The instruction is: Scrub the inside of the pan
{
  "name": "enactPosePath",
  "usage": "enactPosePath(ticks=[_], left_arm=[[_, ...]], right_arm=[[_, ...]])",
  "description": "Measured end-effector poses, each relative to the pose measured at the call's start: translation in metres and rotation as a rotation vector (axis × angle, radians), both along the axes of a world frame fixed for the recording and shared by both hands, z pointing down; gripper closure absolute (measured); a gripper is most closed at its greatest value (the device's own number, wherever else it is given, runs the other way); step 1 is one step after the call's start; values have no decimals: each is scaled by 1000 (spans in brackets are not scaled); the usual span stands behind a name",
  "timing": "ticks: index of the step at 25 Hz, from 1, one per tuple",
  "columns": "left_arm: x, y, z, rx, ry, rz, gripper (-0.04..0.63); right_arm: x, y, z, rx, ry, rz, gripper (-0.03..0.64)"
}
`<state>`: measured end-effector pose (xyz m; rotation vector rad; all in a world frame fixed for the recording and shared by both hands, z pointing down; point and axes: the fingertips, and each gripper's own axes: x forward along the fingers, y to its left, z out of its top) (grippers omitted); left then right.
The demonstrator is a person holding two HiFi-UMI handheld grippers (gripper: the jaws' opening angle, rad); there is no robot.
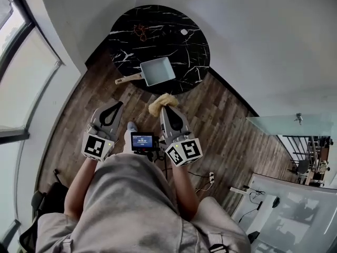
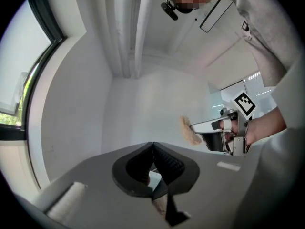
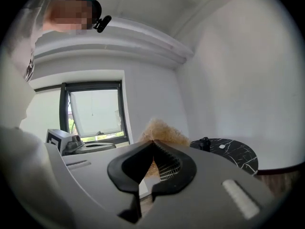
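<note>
Square pan (image 1: 158, 70) on black table (image 1: 126, 36), pale bottom fully showing. Right gripper (image 1: 167, 108) clenched on tan scrubber (image 1: 157, 104). Left gripper (image 1: 116, 105) jaws pressed together.

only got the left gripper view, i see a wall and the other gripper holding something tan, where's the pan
Observer: In the head view the pan sits on a round black table, ahead of both grippers and apart from them.
Operator: which way does its handle go
Observer: The handle points to the person's left, the side where the left gripper is.
Operator: is that tan thing actually gripped
Observer: Yes. The right gripper view shows the right gripper shut on the scrubber, with its fibres sticking out past the tips.
</note>
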<state>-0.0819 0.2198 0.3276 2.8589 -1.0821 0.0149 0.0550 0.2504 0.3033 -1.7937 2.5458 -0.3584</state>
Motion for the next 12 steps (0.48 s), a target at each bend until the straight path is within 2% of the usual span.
enactPosePath(ticks=[6, 9, 12], left_arm=[[-73, 79, 19, -84, 46, 50, 594], [-89, 108, 33, -103, 47, 75, 594], [-90, 130, 33, -69, 59, 106, 594]], right_arm=[[-76, 85, 8, -83, 72, 50, 598], [-93, 117, 8, -98, 130, 56, 598], [-99, 139, 2, -92, 139, 59, 598]])
